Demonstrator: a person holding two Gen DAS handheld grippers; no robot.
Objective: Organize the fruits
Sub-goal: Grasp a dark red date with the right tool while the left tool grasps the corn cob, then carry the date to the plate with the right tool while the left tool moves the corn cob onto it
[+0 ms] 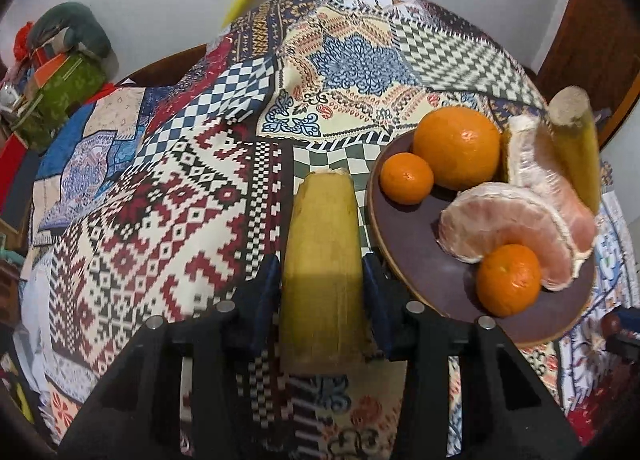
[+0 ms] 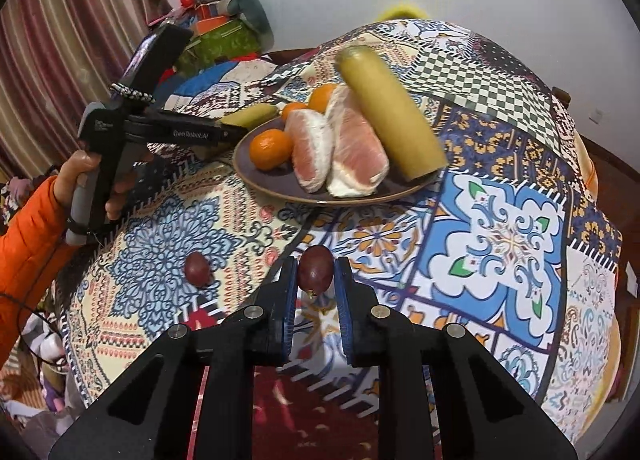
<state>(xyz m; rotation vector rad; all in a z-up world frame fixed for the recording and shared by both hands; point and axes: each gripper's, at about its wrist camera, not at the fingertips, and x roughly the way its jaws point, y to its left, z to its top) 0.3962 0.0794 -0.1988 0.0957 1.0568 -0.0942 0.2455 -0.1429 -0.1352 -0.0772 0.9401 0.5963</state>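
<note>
My left gripper (image 1: 322, 272) is shut on a yellow-green sugarcane piece (image 1: 322, 260), held just left of the purple plate (image 1: 404, 244). The plate holds a large orange (image 1: 456, 146), two small mandarins (image 1: 406, 178), two pomelo segments (image 1: 504, 220) and a second sugarcane piece (image 1: 576, 148) on its far side. My right gripper (image 2: 316, 272) is shut on a dark red passion fruit (image 2: 315, 269), low over the cloth in front of the plate (image 2: 260, 176). Another passion fruit (image 2: 197, 268) lies on the cloth to the left. The left gripper (image 2: 224, 128) also shows there.
A patchwork tablecloth (image 1: 192, 196) covers the round table. Boxes and bundles (image 1: 60, 72) are stacked against the wall at the far left. A curtain (image 2: 72, 12) hangs behind. A wooden chair back (image 1: 592, 32) stands at the right.
</note>
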